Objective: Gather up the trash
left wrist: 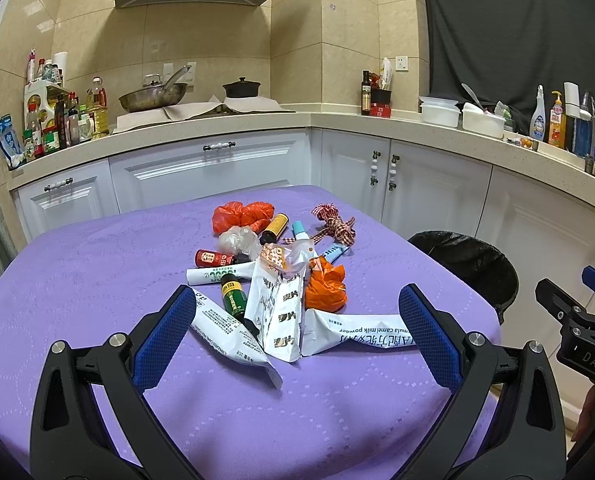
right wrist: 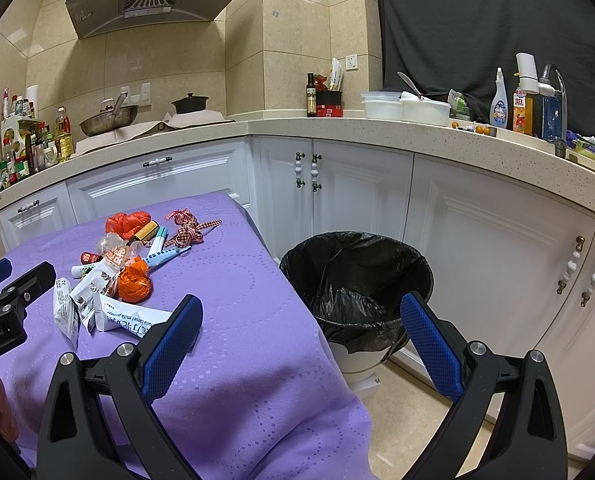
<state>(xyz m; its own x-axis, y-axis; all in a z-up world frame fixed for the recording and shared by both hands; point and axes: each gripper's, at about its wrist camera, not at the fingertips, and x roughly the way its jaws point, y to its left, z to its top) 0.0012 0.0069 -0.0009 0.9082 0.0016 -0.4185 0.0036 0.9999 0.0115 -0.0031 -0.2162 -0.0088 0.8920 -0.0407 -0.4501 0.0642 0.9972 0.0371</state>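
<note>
On the purple-clothed tabletop, a heap of trash lay near the middle, taken as the landmark for all entries below.

- Camel milk powder sachet: white, flat, at the near edge of the heap.
- Torn white wrappers: beside the sachet, standing partly crumpled; a further white sachet lay toward the left of them.
- Green bottle: lying on its side within the heap, between the white wrappers.
- Orange plastic bag: bunched, at the right side of the heap, just behind the milk powder sachet.
- Small red bottle: on its side, at the heap's left.
- Red plastic bag: at the far side of the heap.
- Yellow-labelled bottle: just beside the red bag.
- Checked ribbon: at the far right of the heap.
- Bin: lined with a black bag, standing on the floor to the right of the tabletop, well apart from the heap.
- Left gripper: fingers spread wide, holding nothing, hovering at the near side of the heap with the milk powder sachet between them in view.
- Right gripper: fingers spread wide, empty, to the right of the heap, over the tabletop's edge, facing the bin.
</note>
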